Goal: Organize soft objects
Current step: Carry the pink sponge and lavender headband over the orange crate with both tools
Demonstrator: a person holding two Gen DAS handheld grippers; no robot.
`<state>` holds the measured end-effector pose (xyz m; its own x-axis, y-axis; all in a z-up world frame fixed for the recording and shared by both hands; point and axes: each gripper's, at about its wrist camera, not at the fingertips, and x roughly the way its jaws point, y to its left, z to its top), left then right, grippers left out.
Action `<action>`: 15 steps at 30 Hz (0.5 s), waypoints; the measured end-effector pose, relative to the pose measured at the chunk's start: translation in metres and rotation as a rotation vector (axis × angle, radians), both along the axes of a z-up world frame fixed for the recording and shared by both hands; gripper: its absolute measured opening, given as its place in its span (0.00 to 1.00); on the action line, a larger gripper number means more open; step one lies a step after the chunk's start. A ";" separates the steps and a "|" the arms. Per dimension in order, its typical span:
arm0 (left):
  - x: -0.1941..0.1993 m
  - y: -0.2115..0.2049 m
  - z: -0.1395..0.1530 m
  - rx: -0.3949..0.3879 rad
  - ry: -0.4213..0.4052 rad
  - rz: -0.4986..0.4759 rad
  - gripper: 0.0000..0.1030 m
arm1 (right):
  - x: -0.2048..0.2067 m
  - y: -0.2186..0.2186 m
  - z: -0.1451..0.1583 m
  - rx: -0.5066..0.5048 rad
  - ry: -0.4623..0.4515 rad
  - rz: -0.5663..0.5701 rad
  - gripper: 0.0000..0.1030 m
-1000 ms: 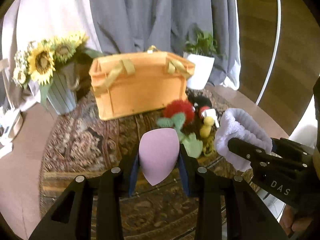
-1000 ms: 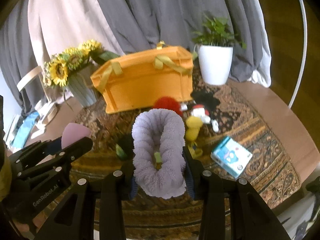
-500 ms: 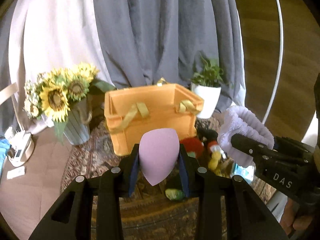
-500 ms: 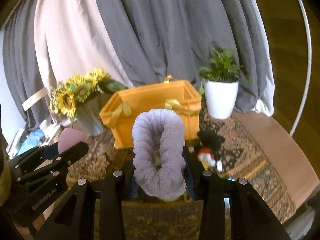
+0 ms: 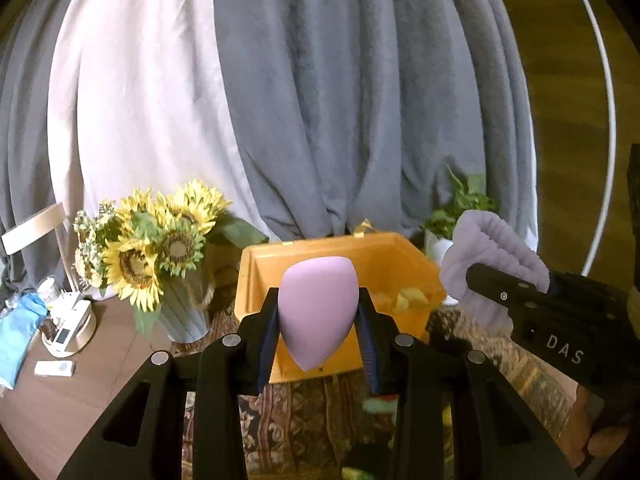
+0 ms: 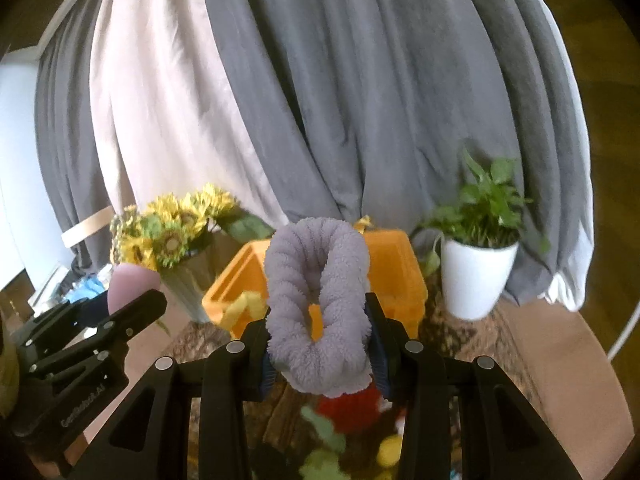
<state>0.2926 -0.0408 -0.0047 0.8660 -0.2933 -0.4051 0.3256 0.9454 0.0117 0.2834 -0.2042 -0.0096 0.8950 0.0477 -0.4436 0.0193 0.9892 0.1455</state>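
My left gripper (image 5: 318,326) is shut on a lilac egg-shaped sponge (image 5: 316,308), held in the air in front of the open orange fabric basket (image 5: 404,264). My right gripper (image 6: 318,338) is shut on a fluffy lavender scrunchie (image 6: 316,280), held just in front of the same basket (image 6: 394,276). The scrunchie (image 5: 486,256) and the right gripper show at the right of the left wrist view. The sponge (image 6: 132,282) and the left gripper show at the left of the right wrist view. A red pompom (image 6: 352,404) and green and yellow soft toys lie blurred below.
A sunflower vase (image 5: 160,256) stands left of the basket and a white potted plant (image 6: 476,276) to its right, on a patterned rug (image 5: 304,420). Grey and white curtains (image 5: 320,100) hang behind. Small items (image 5: 64,332) lie on the wooden floor at far left.
Both grippers have risen and moved toward the basket with their objects held. The basket's open top now shows and the soft toys have dropped to the bottom of the views.
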 end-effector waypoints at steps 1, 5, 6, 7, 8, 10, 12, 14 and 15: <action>0.005 -0.002 0.002 -0.009 0.002 0.007 0.35 | 0.005 -0.002 0.002 0.005 -0.002 0.008 0.38; 0.024 -0.008 0.011 -0.015 -0.004 0.024 0.35 | 0.028 -0.008 0.009 0.016 -0.017 0.036 0.38; 0.030 -0.009 0.013 -0.010 -0.008 0.029 0.35 | 0.033 -0.010 0.010 0.020 -0.020 0.038 0.38; 0.035 -0.009 0.014 -0.007 -0.010 0.035 0.35 | 0.038 -0.010 0.011 0.024 -0.024 0.041 0.38; 0.041 -0.009 0.015 -0.003 -0.015 0.041 0.35 | 0.042 -0.010 0.012 0.023 -0.027 0.039 0.38; 0.050 -0.009 0.017 0.006 -0.023 0.053 0.35 | 0.051 -0.009 0.013 0.023 -0.027 0.035 0.38; 0.062 -0.009 0.018 0.011 -0.021 0.055 0.35 | 0.060 -0.008 0.014 0.026 -0.026 0.033 0.38; 0.071 -0.009 0.018 0.018 -0.025 0.058 0.35 | 0.067 -0.008 0.014 0.020 -0.024 0.028 0.38; 0.076 -0.009 0.018 0.021 -0.026 0.058 0.35 | 0.072 -0.009 0.013 0.018 -0.021 0.023 0.38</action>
<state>0.3689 -0.0501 0.0137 0.8914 -0.2341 -0.3881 0.2698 0.9621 0.0391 0.3554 -0.2130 0.0035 0.9026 0.0761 -0.4236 -0.0066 0.9866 0.1632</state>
